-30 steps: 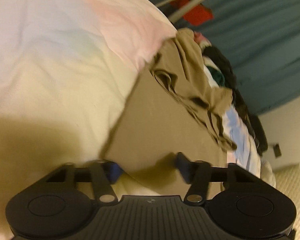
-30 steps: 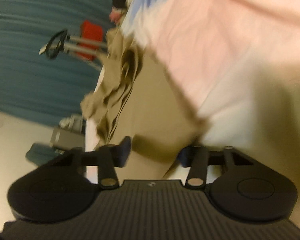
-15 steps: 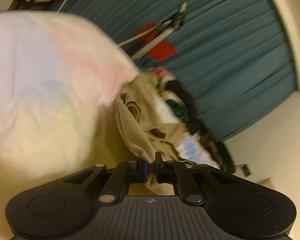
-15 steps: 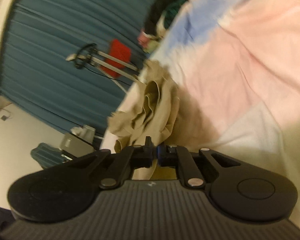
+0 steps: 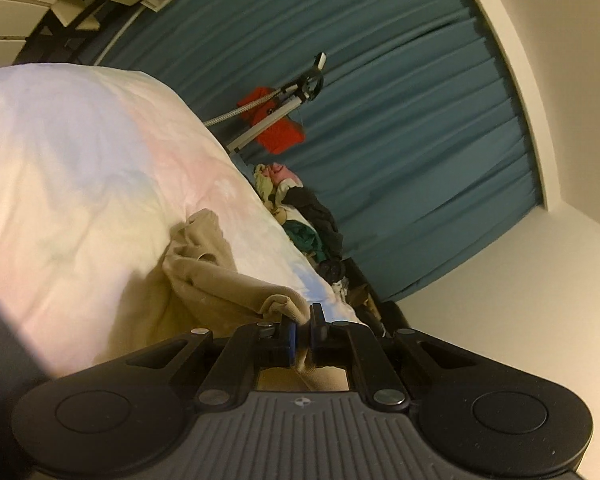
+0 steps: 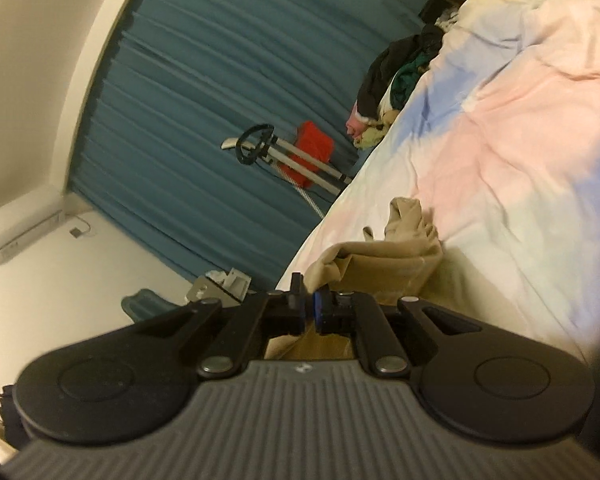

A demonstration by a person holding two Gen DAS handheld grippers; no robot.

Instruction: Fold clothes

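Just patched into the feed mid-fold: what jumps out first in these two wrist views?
The tan garment stands out, lifted off the pastel bedspread with an edge pinched in the left gripper and another in the right gripper, both shut on the cloth. Behind it hangs a teal curtain, with a red item on a metal stand before it. A jumbled heap of clothes lies at the bed's far edge.

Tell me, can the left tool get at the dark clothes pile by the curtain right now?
Probably not. The left tool is shut on the tan garment, so it is occupied, and the dark clothes pile lies beyond the bedspread edge, well ahead of the tips.
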